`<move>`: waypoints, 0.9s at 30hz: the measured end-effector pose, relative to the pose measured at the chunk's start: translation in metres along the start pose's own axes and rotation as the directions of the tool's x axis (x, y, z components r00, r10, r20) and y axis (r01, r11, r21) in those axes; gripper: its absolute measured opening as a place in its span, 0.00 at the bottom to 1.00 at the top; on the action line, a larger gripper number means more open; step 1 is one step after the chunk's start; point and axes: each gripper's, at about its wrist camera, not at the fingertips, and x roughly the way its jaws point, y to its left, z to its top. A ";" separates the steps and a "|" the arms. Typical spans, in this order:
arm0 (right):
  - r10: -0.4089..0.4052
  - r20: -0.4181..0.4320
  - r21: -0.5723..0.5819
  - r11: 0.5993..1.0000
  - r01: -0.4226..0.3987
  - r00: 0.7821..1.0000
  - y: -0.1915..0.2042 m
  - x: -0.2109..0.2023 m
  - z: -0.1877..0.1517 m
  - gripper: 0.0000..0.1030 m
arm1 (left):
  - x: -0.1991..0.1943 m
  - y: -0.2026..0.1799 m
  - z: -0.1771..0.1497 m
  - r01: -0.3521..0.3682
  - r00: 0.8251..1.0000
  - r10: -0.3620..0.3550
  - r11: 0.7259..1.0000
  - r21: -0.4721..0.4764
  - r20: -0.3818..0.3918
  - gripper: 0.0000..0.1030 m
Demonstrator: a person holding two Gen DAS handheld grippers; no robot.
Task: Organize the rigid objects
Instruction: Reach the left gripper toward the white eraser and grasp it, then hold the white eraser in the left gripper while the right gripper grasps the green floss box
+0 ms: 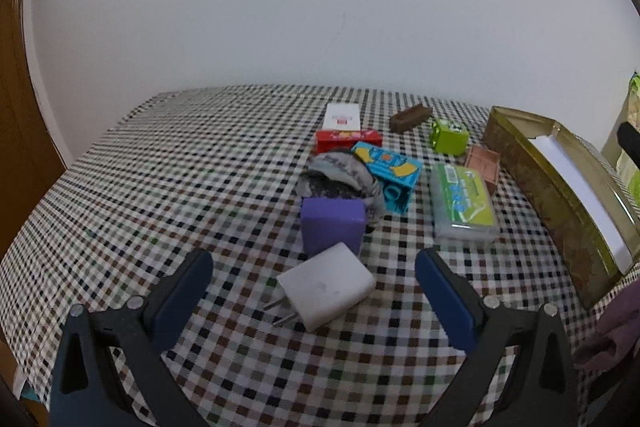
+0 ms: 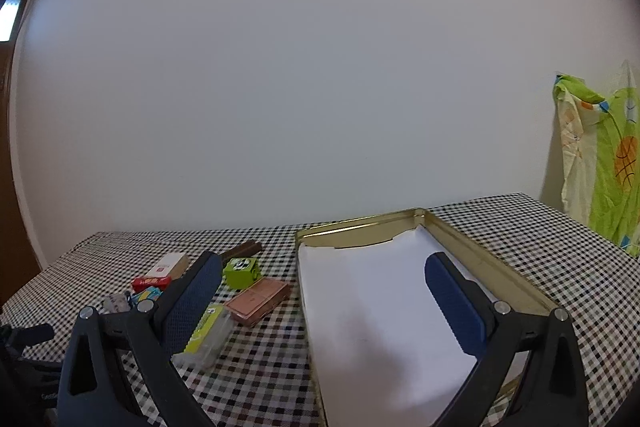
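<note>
White charger (image 1: 326,285) lies prongs-out between the wide left claw (image 1: 314,303); gripped slantwise, it could twist free. Right claw (image 2: 324,301) gapes, holding nothing, above the tin (image 2: 492,267).

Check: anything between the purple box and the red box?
Yes, in the left wrist view: a crumpled grey cloth lies between purple box and red box.

Soft, even indoor light is filling both views, casting faint shadows. Fisheye distortion is bending the edges, dark vignetting is cutting corners, and a window (image 2: 11,17) is glaring at nine o'clock.
</note>
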 end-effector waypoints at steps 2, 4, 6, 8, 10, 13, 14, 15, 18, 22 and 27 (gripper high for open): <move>0.010 -0.005 -0.010 1.000 -0.010 1.000 0.003 0.000 -0.001 1.00 | 0.009 0.002 0.000 0.003 0.999 -0.003 1.000 0.000 -0.039 0.94; 0.024 -0.012 -0.014 1.000 -0.025 1.000 0.006 0.000 -0.003 1.00 | 0.020 0.003 -0.001 0.009 0.996 -0.009 1.000 -0.008 -0.092 0.86; 0.040 -0.022 -0.017 0.999 -0.040 0.999 0.008 0.001 -0.004 1.00 | 0.031 0.006 -0.003 0.022 0.987 -0.027 0.999 -0.030 -0.156 0.79; 0.056 -0.032 -0.024 0.998 -0.057 0.998 0.009 0.001 -0.005 1.00 | 0.037 0.011 -0.005 0.046 0.981 -0.055 0.997 -0.055 -0.185 0.75; 0.070 -0.042 -0.035 0.997 -0.071 0.997 0.013 0.004 -0.006 1.00 | 0.036 0.011 -0.006 0.054 0.981 -0.062 0.997 -0.052 -0.183 0.74; 0.095 -0.059 -0.066 0.993 -0.099 0.994 0.021 0.006 -0.008 1.00 | 0.035 0.012 -0.008 0.035 0.982 -0.043 0.998 -0.045 -0.182 0.62; 0.104 -0.064 -0.079 0.991 -0.109 0.993 0.024 0.006 -0.009 1.00 | 0.035 0.013 -0.008 0.036 0.983 -0.043 0.998 -0.043 -0.180 0.58; 0.109 -0.064 -0.086 0.990 -0.115 0.992 0.027 0.005 -0.010 1.00 | 0.035 0.014 -0.009 0.044 0.983 -0.052 0.998 -0.045 -0.178 0.58; 0.143 -0.067 -0.103 0.983 -0.149 0.987 0.030 0.005 -0.010 1.00 | 0.034 0.021 -0.009 0.072 0.982 -0.082 0.995 -0.064 -0.172 0.58; 0.195 -0.112 -0.129 0.969 -0.209 0.974 0.039 0.017 -0.013 1.00 | 0.028 0.029 -0.006 0.106 0.986 -0.116 0.991 -0.085 -0.118 0.58; 0.234 -0.202 -0.130 0.956 -0.263 0.951 0.066 0.032 -0.014 0.99 | 0.008 0.040 0.000 0.092 0.995 -0.094 0.993 -0.068 -0.028 0.58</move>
